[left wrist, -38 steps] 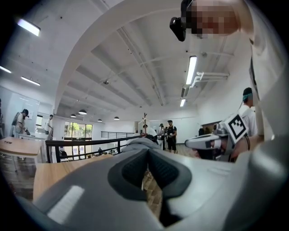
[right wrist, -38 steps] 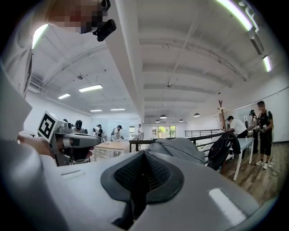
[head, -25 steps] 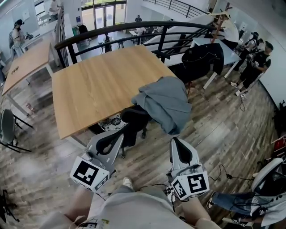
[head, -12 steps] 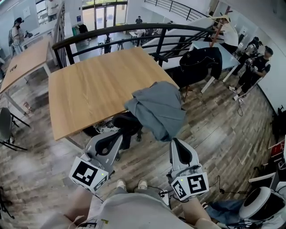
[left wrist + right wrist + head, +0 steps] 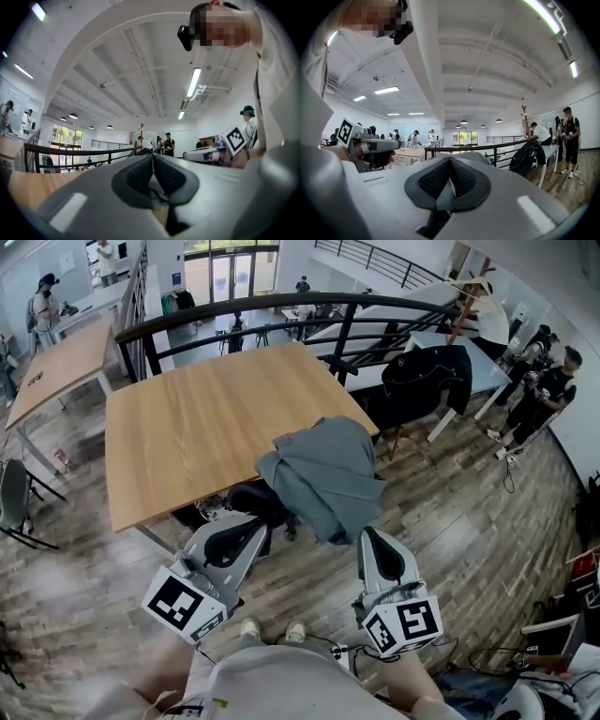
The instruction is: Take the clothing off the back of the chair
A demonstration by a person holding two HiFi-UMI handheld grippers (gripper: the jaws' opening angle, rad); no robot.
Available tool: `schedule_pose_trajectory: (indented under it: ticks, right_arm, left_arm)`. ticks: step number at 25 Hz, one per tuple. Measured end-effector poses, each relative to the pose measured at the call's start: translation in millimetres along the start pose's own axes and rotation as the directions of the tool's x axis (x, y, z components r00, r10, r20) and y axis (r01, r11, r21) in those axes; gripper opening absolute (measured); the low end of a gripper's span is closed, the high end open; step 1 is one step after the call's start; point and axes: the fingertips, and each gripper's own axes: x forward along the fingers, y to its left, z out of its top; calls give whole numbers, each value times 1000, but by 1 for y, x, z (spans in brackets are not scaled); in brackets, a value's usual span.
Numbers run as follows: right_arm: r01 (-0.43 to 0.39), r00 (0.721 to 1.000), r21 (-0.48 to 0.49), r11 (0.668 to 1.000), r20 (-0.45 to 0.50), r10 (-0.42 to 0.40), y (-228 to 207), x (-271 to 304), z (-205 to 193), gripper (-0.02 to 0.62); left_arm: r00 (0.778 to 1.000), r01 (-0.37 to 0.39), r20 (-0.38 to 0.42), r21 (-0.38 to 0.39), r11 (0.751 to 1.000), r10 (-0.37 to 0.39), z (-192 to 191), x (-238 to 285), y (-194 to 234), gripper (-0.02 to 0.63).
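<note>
To the left and far: a broad wooden bench (image 5: pixel 187 427), bare on top, backed by a dark railing (image 5: pixel 281 304). Near, left of centre: the left tongs (image 5: pixel 249 525), pressed fully together with nothing caught between, aimed level at the chair. Probably kept closed only because not yet close enough to grab.

Just beyond: a black chair (image 5: pixel 255 501) tucked against the bench's near right corner, mostly hidden. Draped over its back: the clothing (image 5: pixel 328 472), a grey garment, bunched at the top and hanging down the near side, overlapping the bench corner in the head view. Touched by neither tongs, so task judged barely begun.

Right of the garment's lower hem: the right tongs (image 5: pixel 368 536), likewise closed and empty, level, near the cloth but apart from it. Held side by side with the left, likely for a two-handed lift, one on each side of the drape. Next needed: opening both, then pinching the fabric near the chair top.

Far right: a black jacket (image 5: pixel 427 371) over other furniture, well apart from the nearer target.
</note>
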Motion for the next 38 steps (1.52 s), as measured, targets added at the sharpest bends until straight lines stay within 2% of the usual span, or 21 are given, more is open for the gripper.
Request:
schedule_pose_trajectory:
  ticks: [6, 8, 13, 18, 20, 24, 28, 31, 34, 36, 38]
  right_arm:
    - [0, 1000, 29, 1000, 4, 0, -13, 7, 5, 8]
    - [2, 1000, 33, 999, 13, -2, -17, 12, 11, 20]
    - [7, 999, 27, 1000, 43, -9, -29, 26, 29, 86]
    - [1, 998, 35, 999, 55, -3, -35, 38, 38, 157]
    - [2, 999, 35, 999, 53, -4, -39, 42, 35, 197]
    - [9, 1000, 38, 999, 30, -10, -49, 53, 25, 255]
    - [16, 1000, 49, 999, 3, -16, -64, 62, 13, 292]
    - [21, 1000, 66, 998, -16, -20, -75, 70, 1, 313]
    - [25, 999, 80, 997, -40, -21, -82, 77, -12, 330]
    - [20, 998, 95, 995, -59, -15, -84, 82, -20, 339]
    - [9, 997, 117, 993, -73, 0, -87, 87, -28, 345]
  left_arm:
    - [1000, 28, -6, -2, 1000, -28, 8, 17, 0, 14]
    - [998, 62, 12, 23, 998, -62, 19, 26, -2, 57]
    - [994, 104, 27, 84, 991, -106, 38, 50, 0, 78]
    - [997, 72, -24, 98, 993, -70, 36, 71, 18, 81]
    - [997, 77, -29, 84, 993, -75, 34, 78, 26, 94]
    - [995, 100, 9, 24, 995, -100, 35, 91, 39, 126]
    - [990, 124, -64, 25, 992, -122, 20, 113, 47, 160]
    - [979, 154, -139, 27, 988, -149, 3, 130, 51, 195]
    - [963, 186, -203, 16, 982, -179, -12, 142, 55, 204]
    - [939, 219, -272, 0, 976, -211, -26, 148, 54, 204]
    - [896, 268, -367, -5, 964, -251, -44, 151, 51, 204]
